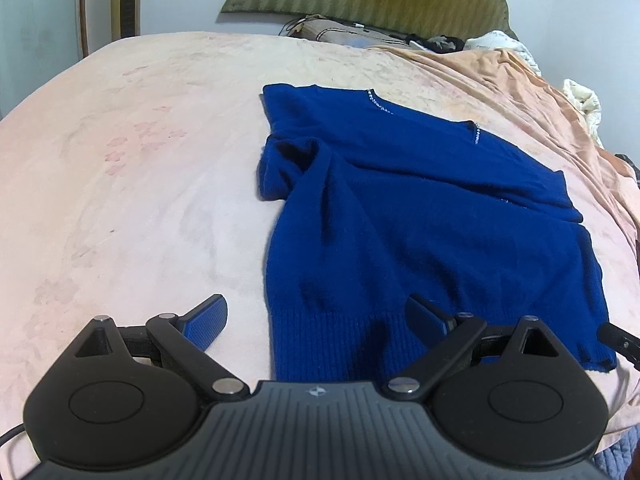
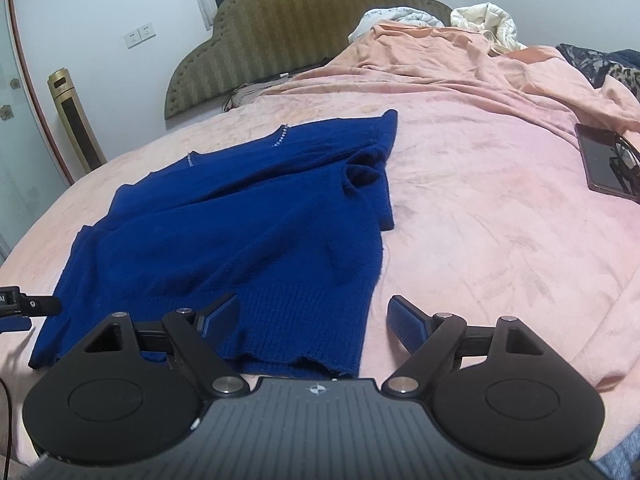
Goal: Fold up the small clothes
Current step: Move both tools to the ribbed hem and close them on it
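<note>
Blue sweater (image 1: 420, 216) spread flat on a pink blanket (image 1: 140, 168) covering the bed, filling the centre and right of the left wrist view, centre left of the right wrist view. Left gripper (image 1: 316, 322) at lower frame, jaws spread wide over the sweater's ribbed hem, pinching nothing. Right gripper (image 2: 314, 318) likewise, jaws spread across the hem's corner, holding nothing. Green headboard (image 2: 280, 32) at top. Dark phone (image 2: 600, 164) at right edge.

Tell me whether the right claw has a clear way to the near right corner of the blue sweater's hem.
Probably yes. The right claw stands open just above the blue sweater, whose ribbed hem corner lies flat on the pink blanket between its fingers, with nothing over it.
</note>
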Demonstrator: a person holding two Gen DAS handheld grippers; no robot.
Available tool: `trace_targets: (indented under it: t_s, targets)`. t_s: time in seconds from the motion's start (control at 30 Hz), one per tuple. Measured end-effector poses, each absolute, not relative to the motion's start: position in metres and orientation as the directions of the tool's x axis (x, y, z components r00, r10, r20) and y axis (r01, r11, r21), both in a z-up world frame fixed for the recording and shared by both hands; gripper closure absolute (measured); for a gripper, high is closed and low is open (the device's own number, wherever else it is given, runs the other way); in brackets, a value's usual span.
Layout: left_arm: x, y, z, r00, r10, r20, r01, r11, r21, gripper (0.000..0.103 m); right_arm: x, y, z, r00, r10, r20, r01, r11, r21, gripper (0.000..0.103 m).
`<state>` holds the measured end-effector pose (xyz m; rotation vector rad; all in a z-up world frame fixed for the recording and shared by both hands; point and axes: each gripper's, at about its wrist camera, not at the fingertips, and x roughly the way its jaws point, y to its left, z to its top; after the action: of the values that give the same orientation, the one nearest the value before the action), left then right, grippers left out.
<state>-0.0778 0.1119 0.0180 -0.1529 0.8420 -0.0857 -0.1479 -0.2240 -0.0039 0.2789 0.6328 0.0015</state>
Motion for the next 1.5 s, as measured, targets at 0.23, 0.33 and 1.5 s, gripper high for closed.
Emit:
trace_targets:
  t_s: [0.23, 0.33, 1.5]
  targets:
    - [-0.071, 0.092, 0.015, 0.649, -0.049, -0.759, -0.008, 0.997, -0.071, 0.007, -0.148, -0.224, -0.006, 0.806, 0.078, -0.587, 0.092, 0.963, 0.255, 0.018]
    - [-0.071, 0.080, 0.016, 0.654, -0.031, -0.756, -0.005, 0.999, -0.046, 0.006, -0.147, -0.223, -0.004, 0.807, 0.081, -0.585, 0.090, 0.962, 0.258, 0.018]
    - [-0.080, 0.129, 0.001, 0.635, -0.336, -0.696, 0.117, 0.932, -0.343, 0.031, -0.157, -0.237, -0.013, 0.776, 0.150, -0.613, 0.078, 0.941, 0.329, 0.038]
